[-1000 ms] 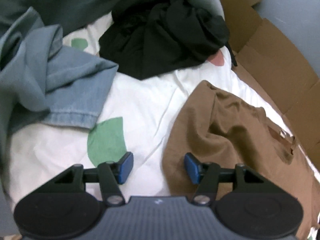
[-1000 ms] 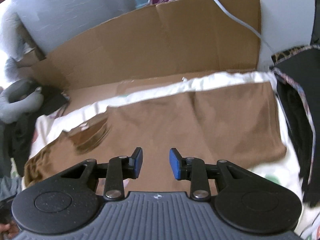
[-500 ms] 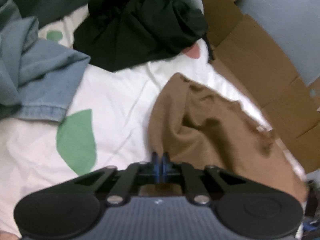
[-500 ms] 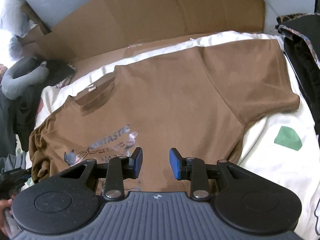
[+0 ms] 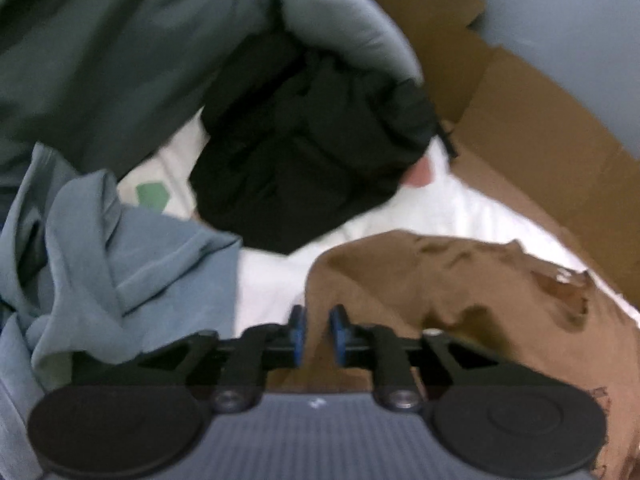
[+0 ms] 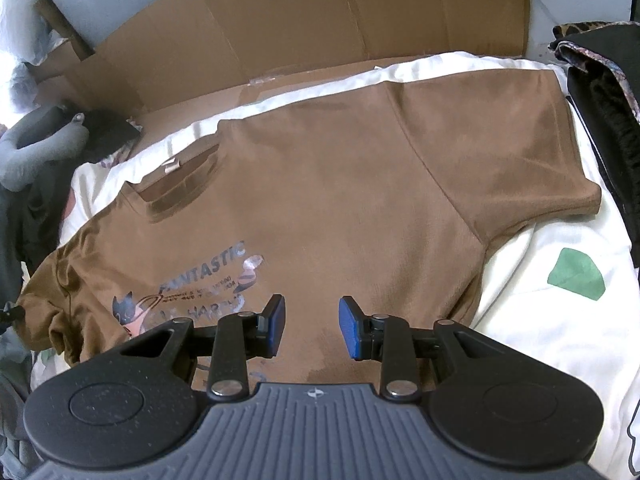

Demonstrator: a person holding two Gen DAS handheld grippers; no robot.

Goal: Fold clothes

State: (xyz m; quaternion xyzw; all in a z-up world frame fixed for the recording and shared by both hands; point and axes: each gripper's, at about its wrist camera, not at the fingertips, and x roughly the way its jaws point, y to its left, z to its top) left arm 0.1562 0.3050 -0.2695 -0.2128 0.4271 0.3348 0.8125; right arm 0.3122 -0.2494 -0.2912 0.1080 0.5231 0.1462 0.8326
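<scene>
A: Right, left tool (image 5: 318,334) first. How do its jaws stand?

B: Narrow gap, and they are opening. A fold of the brown shirt (image 5: 460,292) rises between the blue pads (image 5: 298,334), but that view is blurred, so I cannot tell whether the pads press on the cloth or only flank it.

A: And where is the shirt from there?

B: Bunched up ahead and to the right of the left tool, on the white sheet (image 5: 440,216). Beyond it, a black garment (image 5: 312,152) lies in a heap; a blue-grey one (image 5: 120,264) is crumpled to the left, just beside the tool. Dark green cloth (image 5: 100,60) fills the far left. Cardboard (image 5: 540,128) runs along the far right.

A: Right tool (image 6: 311,326)?

B: Released. Jaws apart with nothing gripped; the pads hang above the shirt (image 6: 340,184).

A: Shirt in that view?

B: Spread front up on the sheet (image 6: 540,320), directly under and ahead of the tool. Collar (image 6: 180,184) ahead to the left, one sleeve (image 6: 520,152) flat ahead to the right, a print (image 6: 200,292) reading FANTASTIC just left of the tool. The other sleeve end is gathered at far left. Cardboard (image 6: 320,32) stands behind; dark clothing (image 6: 608,120) lies at the right edge.
</scene>
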